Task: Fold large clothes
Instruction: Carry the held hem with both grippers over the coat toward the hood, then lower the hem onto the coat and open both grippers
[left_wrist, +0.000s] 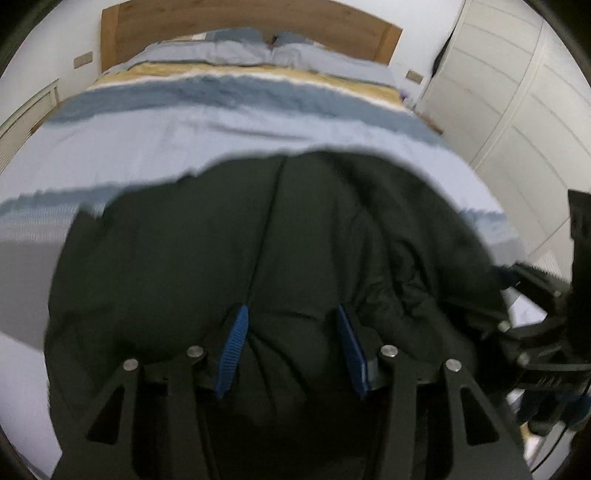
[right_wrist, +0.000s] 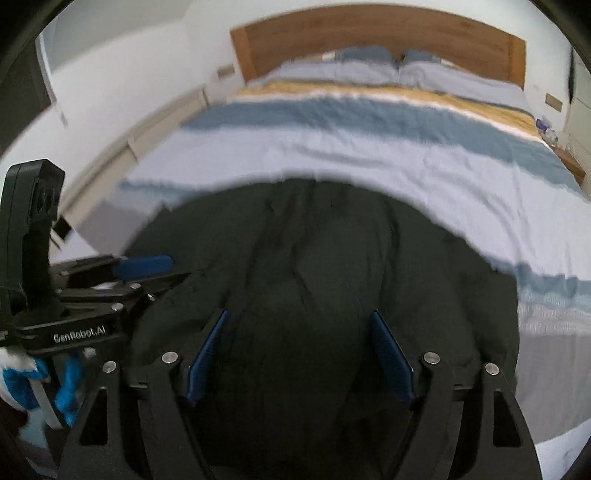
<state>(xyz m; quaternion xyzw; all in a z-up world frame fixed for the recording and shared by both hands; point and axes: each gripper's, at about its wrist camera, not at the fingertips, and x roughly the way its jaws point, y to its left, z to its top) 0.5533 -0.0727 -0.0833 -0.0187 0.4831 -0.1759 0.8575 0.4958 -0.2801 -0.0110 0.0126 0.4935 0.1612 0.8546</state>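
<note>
Dark jacket (left_wrist: 295, 240), rumpled, zipped, on striped bed (left_wrist: 221, 125)

One dark garment (left_wrist: 258, 229) is seen spread on one bed (left_wrist: 155, 147). Beyond the garment, at the far end of the bed, two pillows (right_wrist: 373, 70) are counted against one wooden headboard (right_wrist: 369, 33). Two grippers are counted, the left gripper (left_wrist: 291, 321) and the right gripper (right_wrist: 299, 328), each with two blue pads (left_wrist: 232, 350). One white wardrobe (left_wrist: 517, 92) is seen beside the bed.
</note>
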